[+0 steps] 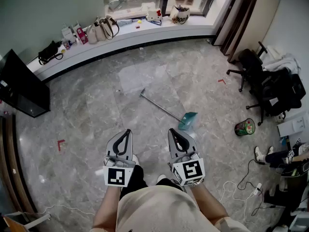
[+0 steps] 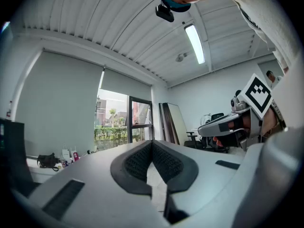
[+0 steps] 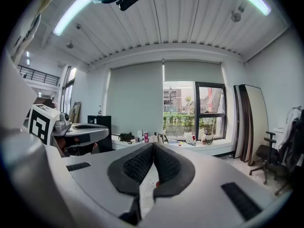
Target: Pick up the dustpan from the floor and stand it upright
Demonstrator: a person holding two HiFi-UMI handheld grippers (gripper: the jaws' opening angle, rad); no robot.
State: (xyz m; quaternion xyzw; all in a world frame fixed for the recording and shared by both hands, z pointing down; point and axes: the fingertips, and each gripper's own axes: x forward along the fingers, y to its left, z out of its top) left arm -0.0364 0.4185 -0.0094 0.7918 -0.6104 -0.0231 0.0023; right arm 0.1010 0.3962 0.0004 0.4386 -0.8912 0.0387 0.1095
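A teal dustpan (image 1: 188, 120) lies flat on the grey marble floor, its long metal handle (image 1: 160, 107) stretching up and left. My left gripper (image 1: 127, 132) and right gripper (image 1: 172, 132) are held side by side in front of the person, short of the dustpan, pointing forward. Both are shut with nothing between the jaws. In the left gripper view the black pads (image 2: 142, 163) meet at the tip. The right gripper view shows its pads (image 3: 140, 164) touching too. Neither gripper view shows the dustpan.
A black office chair (image 1: 263, 83) with clothes and a green basket (image 1: 245, 127) stand at the right. Cables (image 1: 241, 190) and shoes lie at lower right. A black cabinet (image 1: 21, 88) is at the left. A window ledge (image 1: 120, 33) with bags runs along the back.
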